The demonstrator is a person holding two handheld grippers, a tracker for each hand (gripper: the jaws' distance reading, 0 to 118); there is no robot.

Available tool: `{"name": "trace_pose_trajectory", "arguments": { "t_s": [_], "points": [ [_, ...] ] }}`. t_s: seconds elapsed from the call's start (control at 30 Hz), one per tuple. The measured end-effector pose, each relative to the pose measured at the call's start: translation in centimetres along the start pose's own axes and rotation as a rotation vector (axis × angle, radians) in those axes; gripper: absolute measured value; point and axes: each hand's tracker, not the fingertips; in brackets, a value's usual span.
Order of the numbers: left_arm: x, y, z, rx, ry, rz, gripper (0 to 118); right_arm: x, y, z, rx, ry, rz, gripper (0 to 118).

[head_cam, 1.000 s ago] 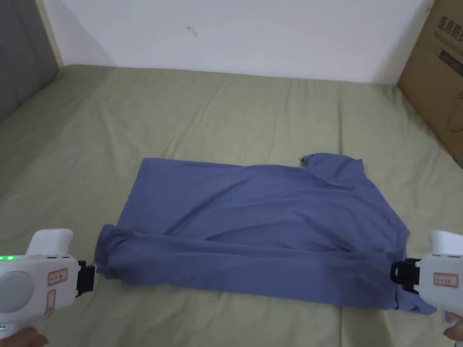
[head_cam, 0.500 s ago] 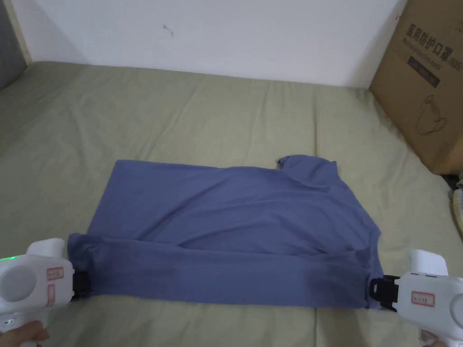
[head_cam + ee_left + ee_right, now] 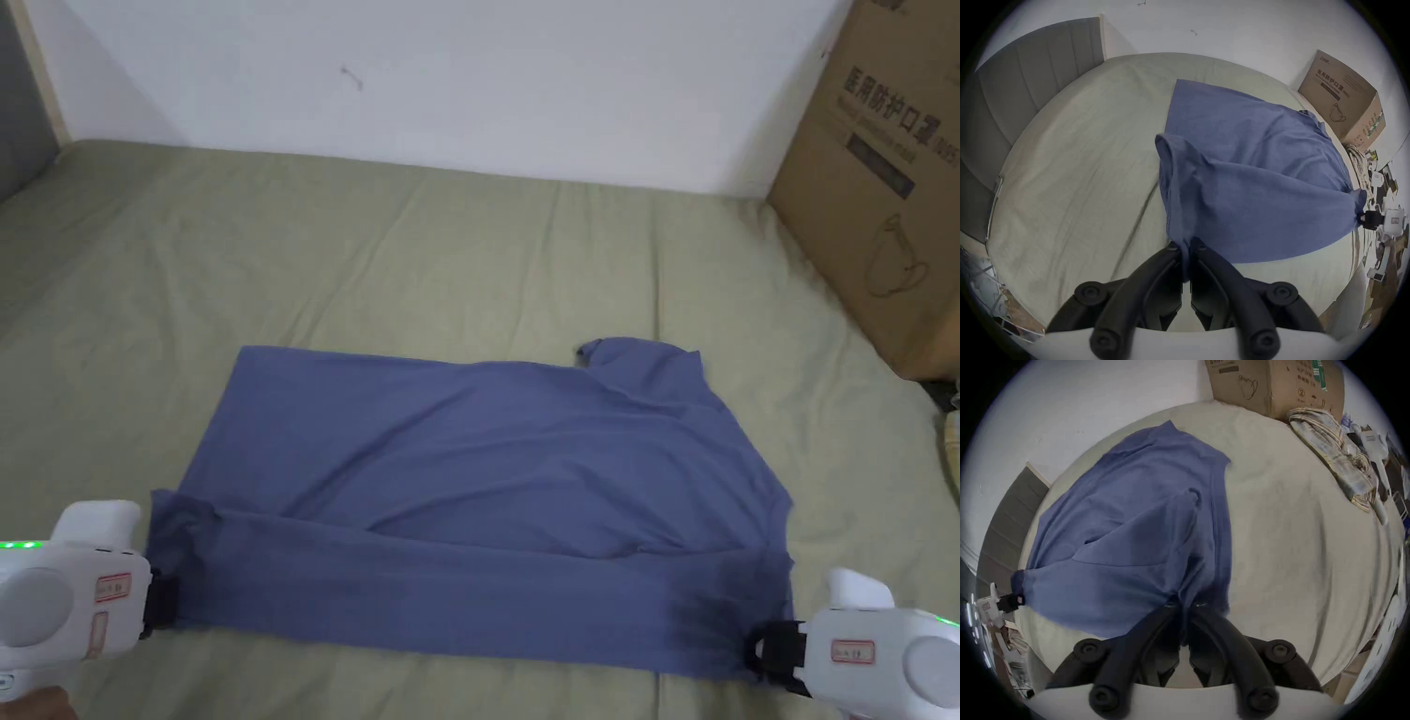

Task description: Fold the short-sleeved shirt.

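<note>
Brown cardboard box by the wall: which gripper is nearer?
Right. The right gripper grips the blue short-sleeved shirt on the brown cardboard box side; the left gripper holds the opposite end.

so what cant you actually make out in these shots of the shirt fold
- Near sleeve of the blue shirt: head view, covered by the folded-over near band.
- Cloth inside the left gripper and right gripper: gripper views, the shut jaws cover how much is pinched.
- Cardboard box: head view, cut off by the right edge.
- Clutter beyond the bed: left gripper view, too small and warped.
</note>
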Motion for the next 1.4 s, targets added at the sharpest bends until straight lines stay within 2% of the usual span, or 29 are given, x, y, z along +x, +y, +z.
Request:
{"name": "trace_pose_trajectory", "arguments": {
  "t_s": [0.1,0.3,0.43,0.6,0.63,0.67,0.73,0.77,0.83,0.93,1.0,1.03,1.07,1.1,1.13,1.17,1.2,1.3,1.4],
  "points": [
    [-0.2,0.2,0.8,0.005,-0.004,-0.007,1,0.2,0.5,1.2,-0.002,-0.008,0.013,5],
    [0.1,-0.7,4.0,0.036,-0.01,-0.031,1,0.6,0.3,4.7,0.02,0.038,0.007,5],
    [-0.3,-3.1,5.8,0.03,0.012,-0.05,1,0.8,-2.1,6.2,0.007,0.039,0.044,5],
    [-0.8,-6.5,5.5,-0.022,0.059,-0.103,2,1.8,-5.5,5.4,-0.064,0.044,0.049,6],
    [-0.8,-7.0,4.9,-0.016,0.055,-0.097,14,1.9,-5.9,4.9,-0.058,0.044,0.049,11],
    [-0.7,-7.2,4.5,-0.02,0.06,-0.094,37,2.0,-6.1,4.7,-0.053,0.041,0.034,25],
    [-0.7,-7.5,3.9,-0.041,0.153,-0.084,109,1.7,-6.1,4.9,-0.038,-0.011,0.005,62],
    [-0.9,-7.5,4.1,-0.034,0.153,-0.084,112,1.7,-5.9,5.3,-0.025,0.004,0.013,63],
    [-1.4,-7.1,5.6,0.025,0.144,-0.059,109,1.5,-4.7,6.3,-0.005,-0.014,0.023,64],
    [-1.4,-5.1,7.5,0.088,0.139,-0.027,109,0.6,-2.3,7.7,0.07,-0.059,0.096,63],
    [-0.9,-3.5,8.6,0.142,0.105,-0.001,106,-0.1,-0.1,8.2,0.097,-0.042,0.095,63],
    [-0.7,-2.6,8.8,0.164,0.07,0.0,95,-0.4,1.1,8.2,0.107,-0.014,0.084,63],
    [-0.5,-1.7,8.7,0.181,0.046,0.002,77,-0.7,2.2,8.0,0.113,0.009,0.073,62],
    [-0.2,-0.7,8.3,0.165,0.04,0.011,51,-0.9,3.3,7.5,0.122,0.029,0.073,56],
    [0.2,0.1,7.7,0.157,0.026,0.014,4,-1.5,4.1,7.1,0.126,0.027,0.086,31],
    [0.7,0.6,7.2,0.15,0.04,0.033,0,-2.3,4.7,6.7,0.128,-0.007,0.101,0],
    [1.1,1.2,6.7,0.132,0.046,0.028,0,-3.2,4.9,6.7,0.146,-0.051,0.122,0],
    [2.2,2.0,5.4,0.123,0.005,0.015,0,-4.2,5.4,5.0,0.096,0.017,0.147,0],
    [2.9,3.4,3.8,0.098,0.029,-0.027,0,-4.3,6.6,2.0,0.057,-0.009,0.155,0]
  ]
}}
